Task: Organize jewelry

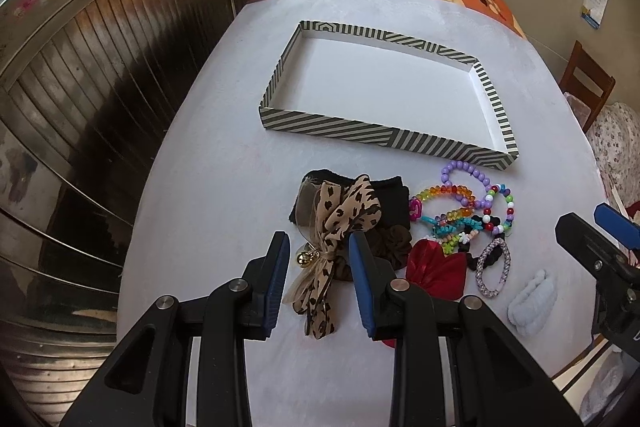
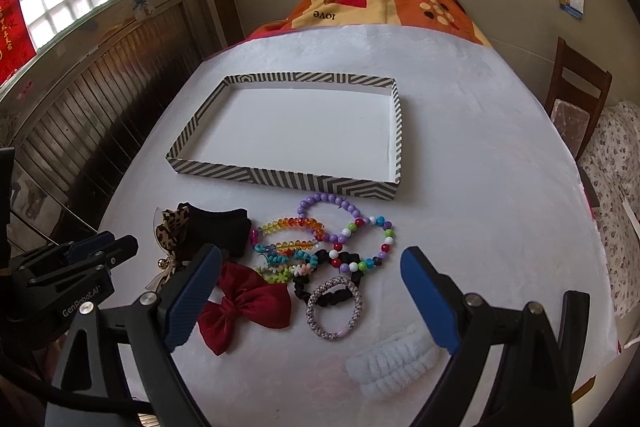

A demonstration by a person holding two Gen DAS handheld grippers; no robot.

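A striped shallow tray (image 1: 328, 126) (image 2: 280, 179) sits on the white table, with nothing in it. In front of it lies a pile: a leopard-print bow (image 1: 336, 223) (image 2: 172, 231), a black band (image 1: 396, 195) (image 2: 224, 227), a red bow (image 1: 436, 273) (image 2: 244, 307), beaded bracelets (image 1: 468, 203) (image 2: 340, 227), a sparkly hair tie (image 1: 494, 267) (image 2: 334, 309) and a white scrunchie (image 1: 532, 301) (image 2: 392, 363). My left gripper (image 1: 319, 249) is open, its jaws either side of the leopard bow. My right gripper (image 2: 312, 267) is open wide above the hair tie and bracelets.
A wooden-slat wall panel (image 1: 80, 87) runs along the table's left edge. A patterned orange cloth (image 2: 380, 3) covers the far end. A wooden chair (image 2: 576, 107) stands at the right.
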